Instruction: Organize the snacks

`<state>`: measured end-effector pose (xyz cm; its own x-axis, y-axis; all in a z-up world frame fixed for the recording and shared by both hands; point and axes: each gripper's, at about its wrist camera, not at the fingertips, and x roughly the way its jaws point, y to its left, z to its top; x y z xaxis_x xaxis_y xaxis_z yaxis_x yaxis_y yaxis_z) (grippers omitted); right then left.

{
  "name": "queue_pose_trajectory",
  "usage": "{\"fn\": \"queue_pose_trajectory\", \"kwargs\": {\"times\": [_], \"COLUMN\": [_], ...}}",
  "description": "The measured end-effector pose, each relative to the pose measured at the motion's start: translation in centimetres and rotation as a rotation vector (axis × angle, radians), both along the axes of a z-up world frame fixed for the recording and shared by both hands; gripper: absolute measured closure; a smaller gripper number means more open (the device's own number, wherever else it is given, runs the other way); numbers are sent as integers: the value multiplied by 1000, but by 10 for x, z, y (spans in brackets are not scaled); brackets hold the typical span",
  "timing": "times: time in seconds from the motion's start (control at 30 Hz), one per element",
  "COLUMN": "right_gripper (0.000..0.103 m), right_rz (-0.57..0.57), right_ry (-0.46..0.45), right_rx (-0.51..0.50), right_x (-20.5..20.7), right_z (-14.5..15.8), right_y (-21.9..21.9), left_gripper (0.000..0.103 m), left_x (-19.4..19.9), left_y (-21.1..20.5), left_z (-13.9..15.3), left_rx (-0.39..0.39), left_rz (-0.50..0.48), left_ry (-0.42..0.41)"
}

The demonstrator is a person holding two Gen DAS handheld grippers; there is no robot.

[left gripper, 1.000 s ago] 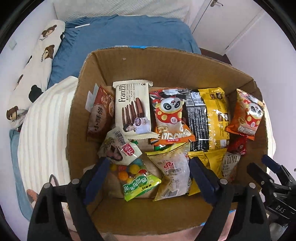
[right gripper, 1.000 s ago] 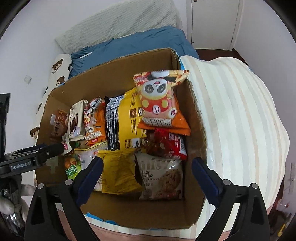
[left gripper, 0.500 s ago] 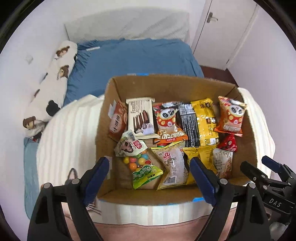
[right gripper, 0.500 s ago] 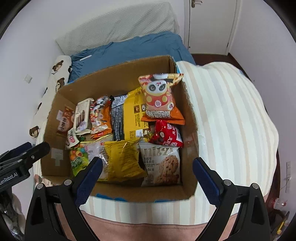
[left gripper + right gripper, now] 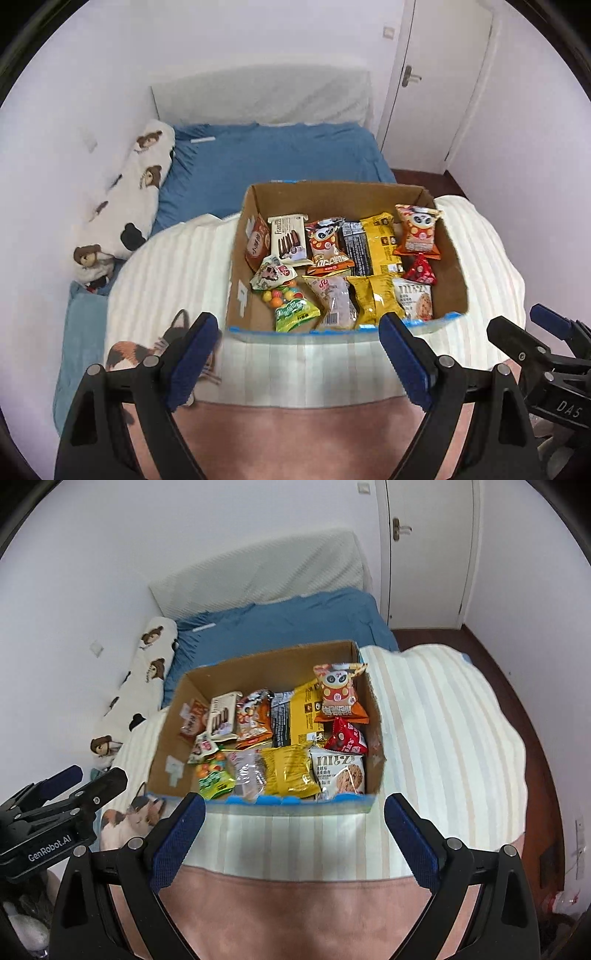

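A cardboard box [image 5: 332, 195] [image 5: 173, 746] sits on a striped blanket on the bed, packed with several snack packets in rows. Among them are a white wafer pack [image 5: 288, 240], panda chip bags [image 5: 419, 232] [image 5: 340, 694], a yellow bag [image 5: 380, 240], a candy bag [image 5: 291, 306] and a cookie pack [image 5: 341, 775]. My left gripper [image 5: 299, 339] hangs open above the blanket in front of the box, nothing between its blue pads. My right gripper [image 5: 293, 819] is likewise open and empty, short of the box's near edge. Each gripper shows at the edge of the other's view.
The striped blanket [image 5: 443, 738] covers the near bed, with a pink band [image 5: 295, 435] at its front. Behind lie a blue sheet [image 5: 277, 158], a bear-print pillow [image 5: 136, 192] at left and a grey pillow [image 5: 266, 572]. A white door [image 5: 439, 81] stands at back right.
Both grippers have pulled up and back from the box, which now looks smaller and farther away. More of the bed and room is in view. The jaws kept the same width.
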<state>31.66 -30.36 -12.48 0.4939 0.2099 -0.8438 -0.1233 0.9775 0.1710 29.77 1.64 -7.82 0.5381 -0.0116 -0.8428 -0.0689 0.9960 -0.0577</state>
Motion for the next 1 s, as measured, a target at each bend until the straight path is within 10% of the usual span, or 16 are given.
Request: {"fn": "queue_pose_trajectory", "kwargs": {"times": [0.83, 1.0], "right_gripper": [1, 0], "right_rz": [41, 33], "right_ry": [-205, -213], "right_rx": [-21, -19], "right_x": [-164, -169], "right_z": [106, 107], "right_y": [-10, -12], "left_gripper": [13, 0], "left_x": [-134, -139], "left_y": [-10, -13], "left_z": [81, 82], "left_rx": [2, 9], "left_rz": [45, 48], "left_ry": [-164, -186]}}
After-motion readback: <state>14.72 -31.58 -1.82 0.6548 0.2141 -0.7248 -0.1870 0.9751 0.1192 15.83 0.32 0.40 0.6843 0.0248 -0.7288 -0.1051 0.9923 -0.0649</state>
